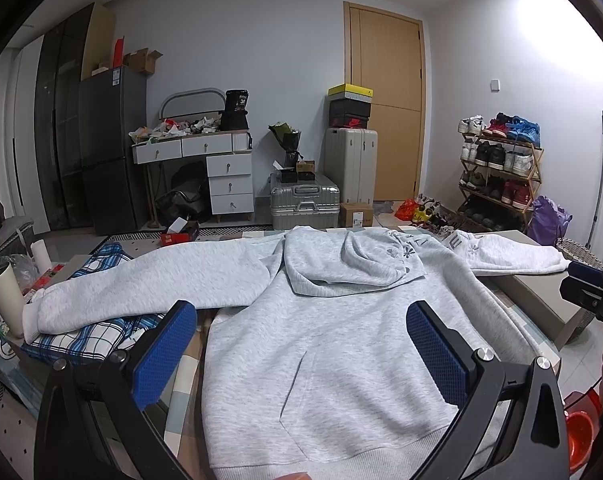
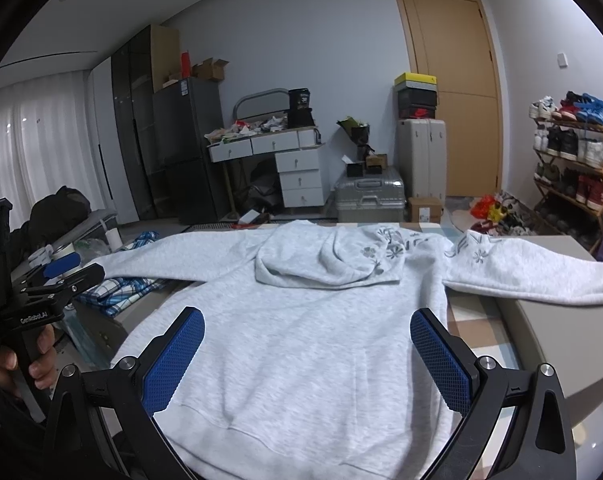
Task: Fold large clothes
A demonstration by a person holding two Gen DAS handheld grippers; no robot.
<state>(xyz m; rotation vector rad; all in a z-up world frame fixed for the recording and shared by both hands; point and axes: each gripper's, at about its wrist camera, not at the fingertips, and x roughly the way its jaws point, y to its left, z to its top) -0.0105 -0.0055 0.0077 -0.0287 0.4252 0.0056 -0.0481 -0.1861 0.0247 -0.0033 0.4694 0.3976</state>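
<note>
Hoodie [image 1: 321,344]: light grey, spread flat and front-up on the desk [image 2: 549,320], kangaroo pocket showing, waistband at the near edge.
Hood [image 1: 353,264]: folded down over the hoodie's chest, grey flower print on its right side.
Sleeves: both stretched straight out from the hoodie's shoulders; the left sleeve [image 1: 141,280] lies across a blue plaid cloth [image 1: 97,328] beside the hoodie, the right sleeve [image 2: 529,268] reaches to the desk's right edge and carries printed letters.
Left hand-held gripper [image 1: 301,356]: jaws spread wide, blue pads apart, nothing between them; hovers over the hoodie's lower left part, near the waistband.
Right hand-held gripper [image 2: 307,356]: jaws likewise wide apart and empty; hovers over the hoodie's lower right part.
Hand [image 2: 17,364]: fingers wrapped around the left tool's grip, left of the hoodie in the right wrist view.
Cup [image 1: 3,296]: tall, cream-coloured, upright just beyond the left sleeve's cuff.
Beyond the hoodie: silver suitcase [image 1: 305,202] on the floor, shoe rack [image 1: 497,168] to the far right.
</note>
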